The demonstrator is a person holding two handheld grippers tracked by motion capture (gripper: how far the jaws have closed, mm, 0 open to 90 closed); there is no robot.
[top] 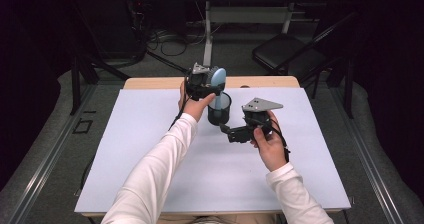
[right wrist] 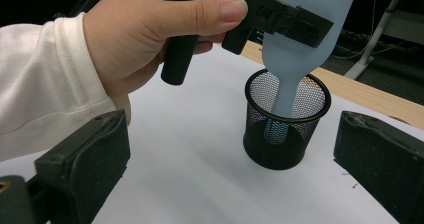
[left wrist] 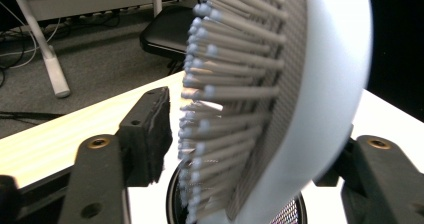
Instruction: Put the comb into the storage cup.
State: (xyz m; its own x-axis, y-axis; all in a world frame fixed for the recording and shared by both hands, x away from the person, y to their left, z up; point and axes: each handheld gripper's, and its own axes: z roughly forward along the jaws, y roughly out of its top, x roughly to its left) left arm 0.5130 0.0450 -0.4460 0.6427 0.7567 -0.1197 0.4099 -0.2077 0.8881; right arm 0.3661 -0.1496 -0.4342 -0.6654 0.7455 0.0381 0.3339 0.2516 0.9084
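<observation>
A pale blue hairbrush point(top: 218, 78) stands upright with its handle down inside a black mesh cup point(top: 219, 111) near the far middle of the white mat. My left gripper point(top: 216, 86) is around the brush head. In the left gripper view the bristles point(left wrist: 220, 89) face the left pad point(left wrist: 150, 129) with a thin gap, and the other jaw sits behind the brush back, so the gripper is open. The right gripper view has the brush point(right wrist: 305, 39) going into the cup point(right wrist: 285, 134). My right gripper point(top: 227, 131) hovers just right of the cup, open and holding nothing point(right wrist: 230, 149).
The white mat point(top: 150, 149) covers a wooden table whose far edge point(top: 150, 82) runs just behind the cup. A black chair point(top: 285, 51) and a desk leg point(top: 206, 29) with cables stand on the floor beyond it.
</observation>
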